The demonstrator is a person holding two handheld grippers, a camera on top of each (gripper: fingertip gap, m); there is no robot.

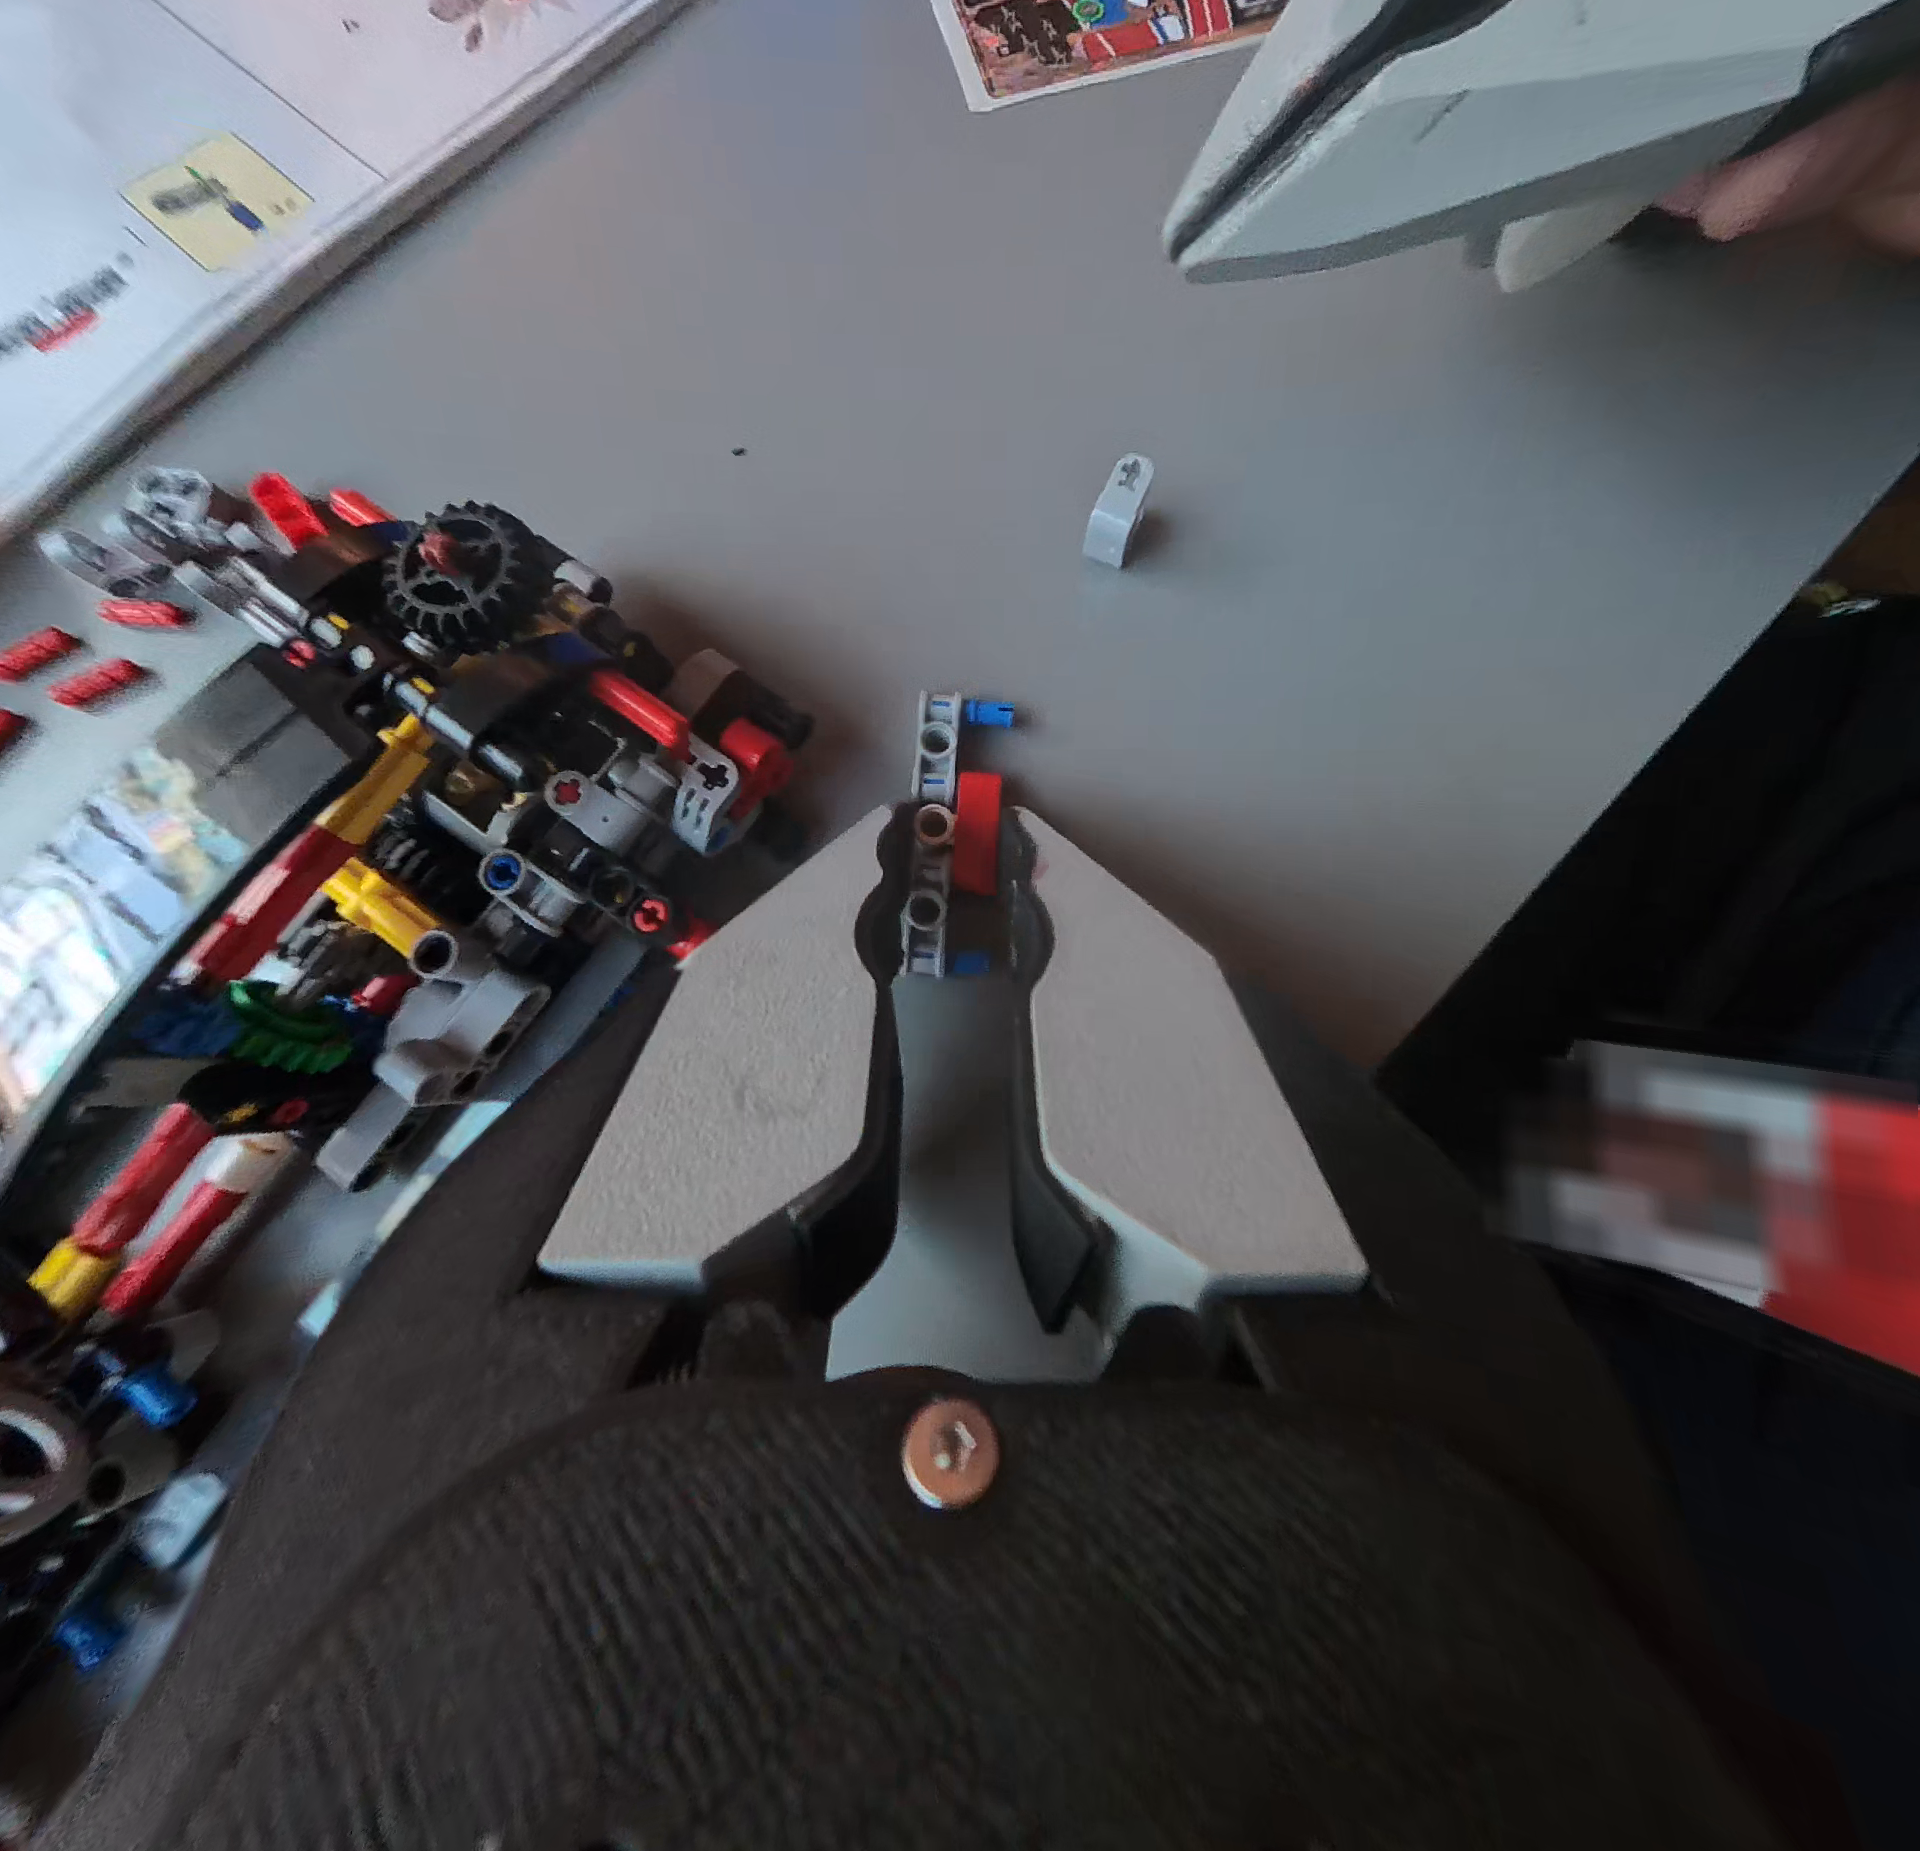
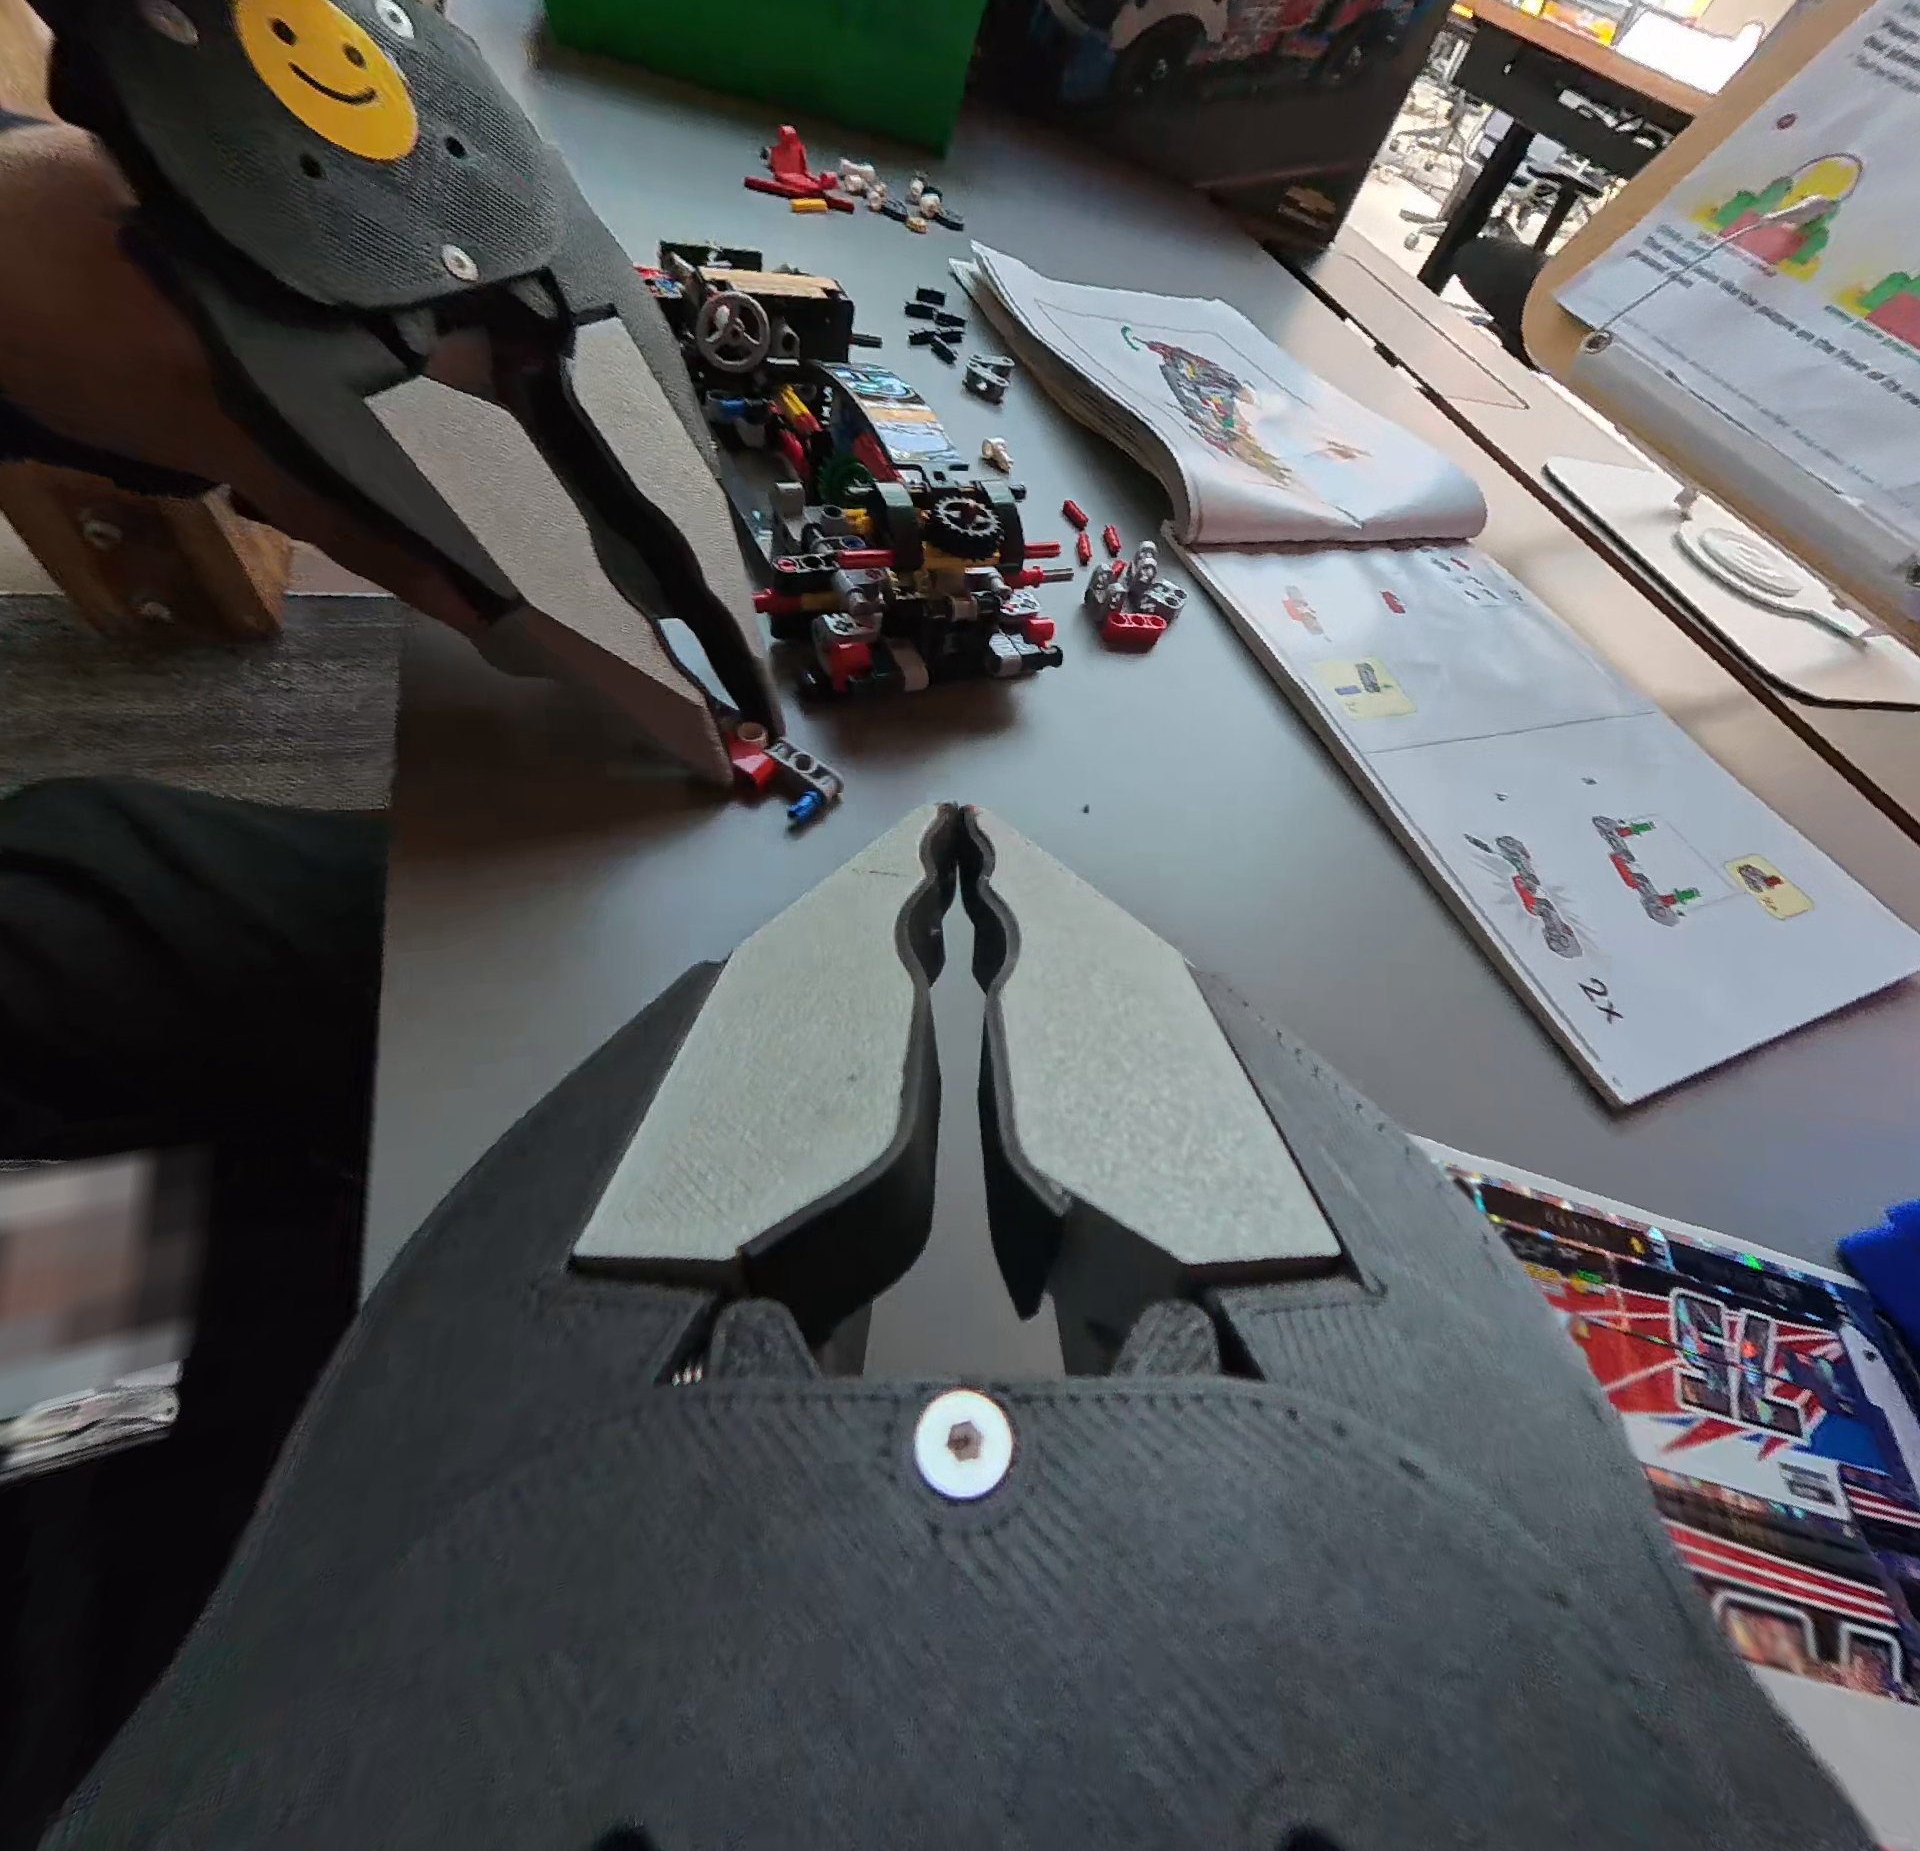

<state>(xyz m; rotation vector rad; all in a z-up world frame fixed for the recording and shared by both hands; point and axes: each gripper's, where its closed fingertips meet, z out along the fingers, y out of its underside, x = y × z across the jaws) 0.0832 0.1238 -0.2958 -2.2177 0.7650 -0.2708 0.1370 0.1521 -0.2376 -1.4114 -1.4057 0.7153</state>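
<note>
Now the left gripper (image 1: 951,845) clamps a small grey plastic beam with a red connector and blue pins (image 1: 940,825), low on the grey table (image 1: 1351,658), just right of the half-built brick car model (image 1: 499,762). Beyond this model, the right gripper (image 2: 958,814) hovers closed on nothing.

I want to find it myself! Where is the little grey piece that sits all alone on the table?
Start at the big jumble of the half-built multicoloured plastic brick car on the flat grey table. Look right across bare table, past the left tool shut on a small grey-and-red brick assembly. The small light-grey plastic connector stands there alone, touching nothing.
</note>
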